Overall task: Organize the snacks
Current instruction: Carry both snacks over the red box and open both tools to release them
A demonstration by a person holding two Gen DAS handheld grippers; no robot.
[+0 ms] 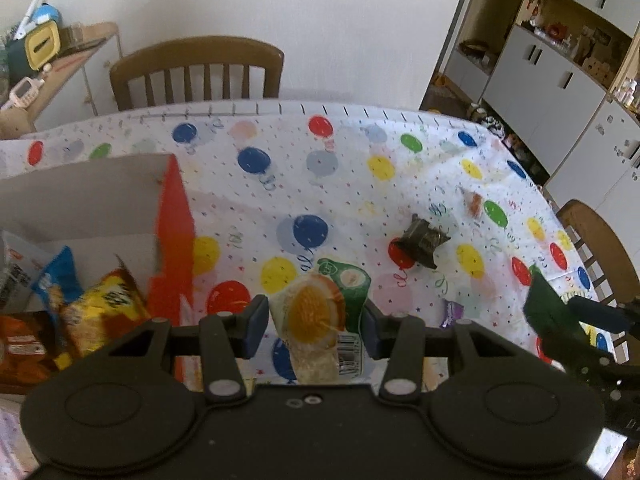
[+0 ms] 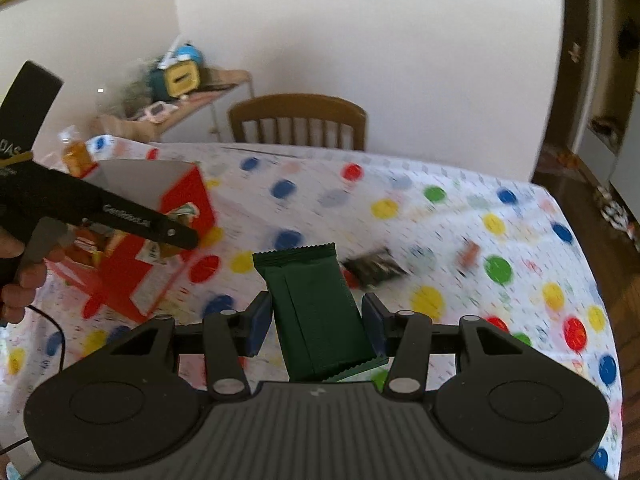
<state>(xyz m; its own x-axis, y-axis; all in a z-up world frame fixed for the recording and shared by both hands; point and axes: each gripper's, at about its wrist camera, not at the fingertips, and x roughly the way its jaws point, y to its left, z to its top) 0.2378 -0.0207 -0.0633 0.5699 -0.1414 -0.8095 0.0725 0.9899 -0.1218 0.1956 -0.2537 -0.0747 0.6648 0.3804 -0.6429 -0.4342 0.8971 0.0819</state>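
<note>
The left gripper [image 1: 316,330] is clamped on an orange-print packet [image 1: 316,316], low in the centre of the left wrist view, and the right gripper [image 2: 318,326] is pinching a dark green wrapper bar [image 2: 320,312] across its middle, in the lower centre of the right wrist view. Both look light, thin and crinkly, so I'd guess they could slip or fold if squeezed near an end (film wrappers are slick); a hold across the flat middle seems safest. The red box [image 1: 172,216], at the left of the left wrist view, stands open with snack bags inside, its tall wall the edge to clear. A small dark packet [image 1: 422,240] lies loose right of centre on the balloon tablecloth [image 1: 340,184], with open room around it.
</note>
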